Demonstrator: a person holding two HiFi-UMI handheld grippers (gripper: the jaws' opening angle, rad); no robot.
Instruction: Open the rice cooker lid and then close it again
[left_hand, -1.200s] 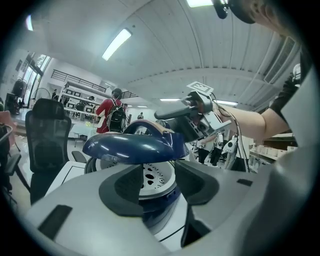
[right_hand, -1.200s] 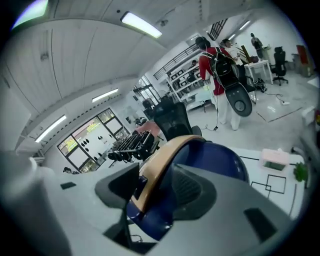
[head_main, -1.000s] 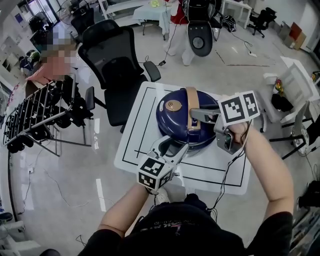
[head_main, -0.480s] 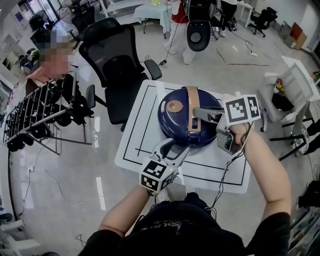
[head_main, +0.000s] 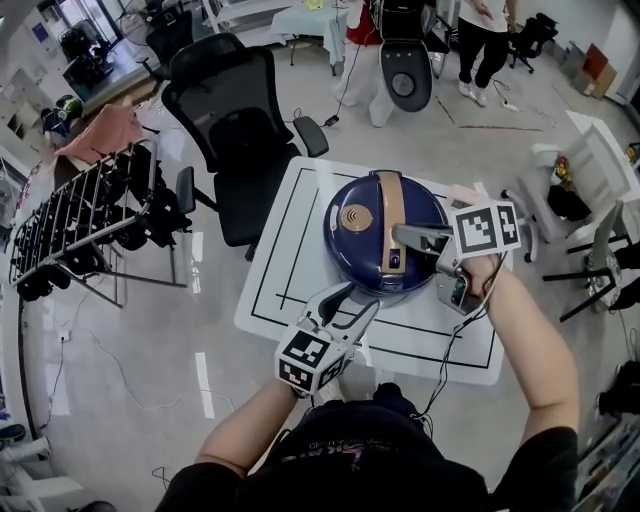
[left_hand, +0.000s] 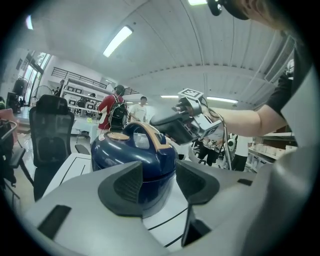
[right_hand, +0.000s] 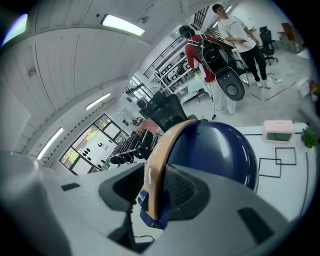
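A dark blue rice cooker (head_main: 365, 245) with its lid down stands on the white table (head_main: 290, 200). A tan handle (head_main: 392, 225) runs over the lid. My right gripper (head_main: 405, 237) comes in from the right, shut on the near end of that handle (right_hand: 157, 165), which sits between the pads. Behind the handle bulges the blue lid (right_hand: 215, 150). My left gripper (head_main: 345, 297) is open at the cooker's front, low, holding nothing. Through its jaws (left_hand: 159, 182) I see the cooker (left_hand: 132, 150) a little beyond the pads, with the right gripper (left_hand: 167, 125) on top of it.
A black office chair (head_main: 235, 120) stands at the table's far left corner. A rack of dark items (head_main: 80, 220) is further left. A white chair (head_main: 590, 170) is on the right. A small pink box (right_hand: 277, 130) lies on the table behind the cooker. People stand at the back.
The right gripper's jaws have narrowed onto the handle's near end and sunk a little. My left gripper has shifted slightly along the cooker's front. The lid stays down.
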